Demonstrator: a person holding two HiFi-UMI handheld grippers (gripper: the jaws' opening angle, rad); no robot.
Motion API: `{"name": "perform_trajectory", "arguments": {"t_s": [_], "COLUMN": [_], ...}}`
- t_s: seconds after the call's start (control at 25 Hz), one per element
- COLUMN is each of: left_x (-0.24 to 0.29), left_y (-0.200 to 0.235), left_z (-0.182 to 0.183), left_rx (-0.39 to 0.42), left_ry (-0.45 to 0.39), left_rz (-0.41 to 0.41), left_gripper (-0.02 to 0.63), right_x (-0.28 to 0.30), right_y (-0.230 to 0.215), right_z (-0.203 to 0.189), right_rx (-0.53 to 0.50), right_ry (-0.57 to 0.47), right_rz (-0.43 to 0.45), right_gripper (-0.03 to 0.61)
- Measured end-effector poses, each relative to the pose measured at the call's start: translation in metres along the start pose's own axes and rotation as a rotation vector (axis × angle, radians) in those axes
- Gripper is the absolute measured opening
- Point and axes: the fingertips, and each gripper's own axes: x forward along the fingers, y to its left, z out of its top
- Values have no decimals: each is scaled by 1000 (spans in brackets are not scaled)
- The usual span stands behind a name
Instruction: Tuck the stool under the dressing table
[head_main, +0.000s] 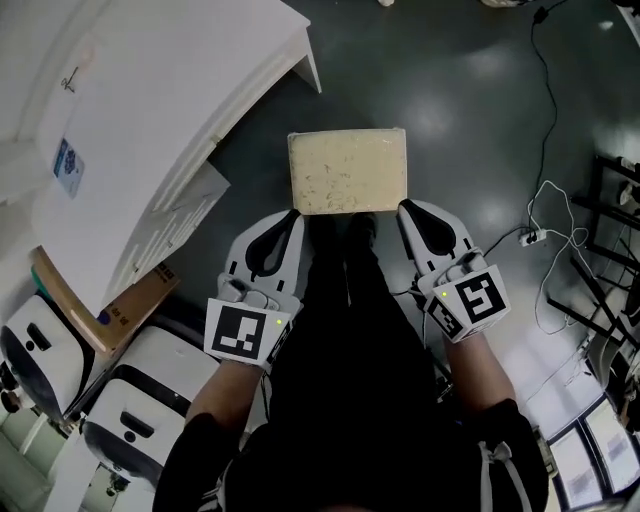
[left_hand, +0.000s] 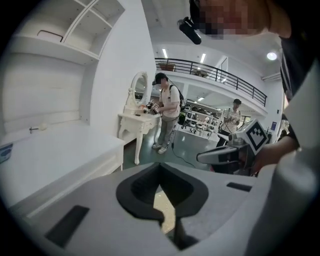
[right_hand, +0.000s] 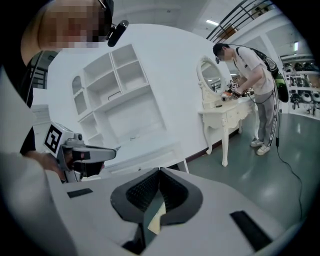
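Cannot see legs under cream cushioned rectangular stool (head_main: 348, 172), right of white dressing table (head_main: 170, 110) cut off at left. Holding left gripper (head_main: 290, 218) and right gripper (head_main: 408, 210) clenched, empty, tilted down by its near corners.

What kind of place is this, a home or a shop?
Probably a large showroom-like hall, not a home: a white dressing table stands in the open, a railed mezzanine runs overhead, and display racks stand behind.
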Motion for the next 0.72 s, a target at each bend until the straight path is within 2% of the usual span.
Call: {"name": "perform_trajectory", "arguments": {"t_s": [0.44,0.72], "left_x": [84,126], "left_y": [64,83], "left_z": [-100,-167], "left_rx": [-101,-143], "left_ry": [60,91], "left_rz": [45,56], "left_gripper": [6,6], "right_x": [70,94], "right_y": [-51,-80], "right_z": [-73,-137], "right_rx": [78,77], "right_ry": [47,92], "right_rz": [-5,-17], "right_gripper": [20,21]}}
